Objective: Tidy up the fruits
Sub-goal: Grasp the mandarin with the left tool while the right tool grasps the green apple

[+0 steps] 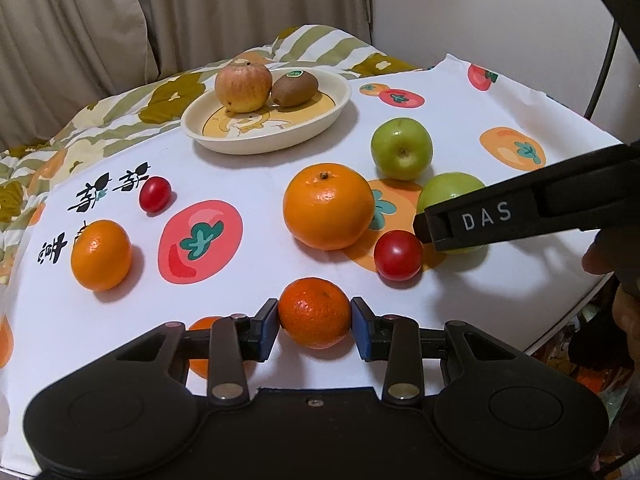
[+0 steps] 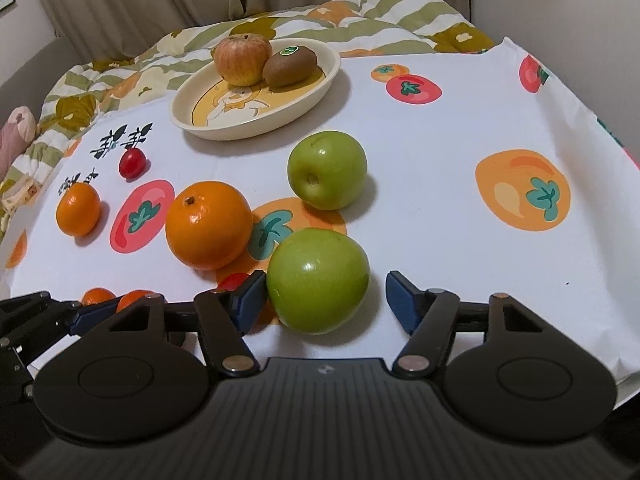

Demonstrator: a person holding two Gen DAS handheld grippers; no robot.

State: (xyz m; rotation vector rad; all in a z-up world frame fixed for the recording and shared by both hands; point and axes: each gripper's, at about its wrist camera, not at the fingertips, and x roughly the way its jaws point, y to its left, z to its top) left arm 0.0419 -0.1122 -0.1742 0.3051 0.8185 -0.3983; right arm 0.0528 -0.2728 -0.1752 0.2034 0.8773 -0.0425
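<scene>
My left gripper [image 1: 315, 322] is shut on a small mandarin [image 1: 315, 313] near the table's front edge. My right gripper [image 2: 326, 296] is open around a green apple [image 2: 318, 280]; its left pad touches the apple and the right pad stands apart. A cream plate [image 1: 224, 142] at the back holds a red-yellow apple [image 1: 243, 86] and a kiwi [image 1: 295, 87]. On the cloth lie a large orange [image 1: 328, 205], a second green apple [image 1: 401, 148], a small mandarin [image 1: 101, 255] and two cherry tomatoes [image 1: 155, 194] [image 1: 398, 255].
The table carries a white cloth printed with fruit pictures [image 1: 200, 240]. A flowered quilt [image 1: 120, 96] and curtains lie behind the table. The table's right edge [image 1: 568, 320] drops off close to the right gripper. The person's hand [image 1: 616, 264] shows at the right.
</scene>
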